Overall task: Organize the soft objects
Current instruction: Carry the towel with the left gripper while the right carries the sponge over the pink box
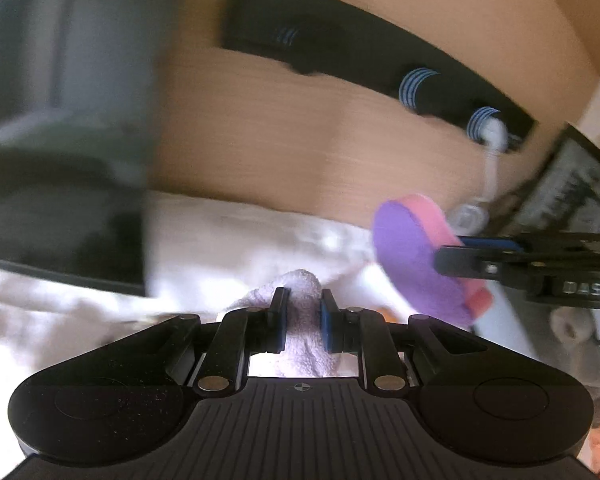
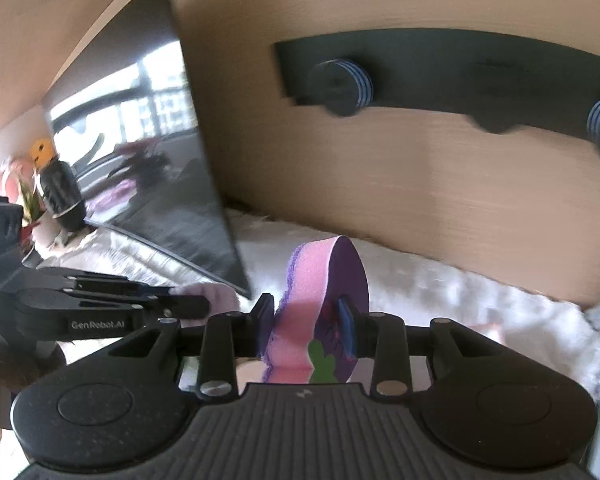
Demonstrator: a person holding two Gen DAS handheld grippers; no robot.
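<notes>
Item 1. Your left gripper [image 1: 303, 320] was pinching a pale lilac towelling cloth [image 1: 300, 340]; its blue-padded fingers [image 1: 327, 326] pressed into the pile from both sides. The cloth's lower end ran behind the gripper body and was hidden. In the right wrist view this gripper entered from 9 o'clock, with only a pale scrap of the cloth showing at its tip.

Item 2. Your right gripper [image 2: 306, 324] was clamped on a round sponge [image 2: 320, 312], pink on the edge, purple on the faces, held on edge between the fingers. A green shape and dark scribbles marked its right face; what they depicted could not be made out. In the left wrist view the sponge sat at 3 o'clock, its far rim partly covered by the gripper.

Item 3. White fluffy cover [image 2: 440, 292], beneath both grippers, overexposed and blurred.

Item 4. Wooden wall panel [image 1: 280, 128], behind the cover.

Item 5. Black hook rail [image 2: 440, 68] on the panel at 12 o'clock, with blue-striped round pegs [image 2: 346, 86]; its right end was cut off in the right wrist view. Something white hung from the last peg, too blurred for you to identify.

Item 6. Dark glossy screen [image 2: 160, 168], leaning at 10 o'clock in the right wrist view, showing window reflections. Objects beyond it at 9 o'clock were indistinct.
</notes>
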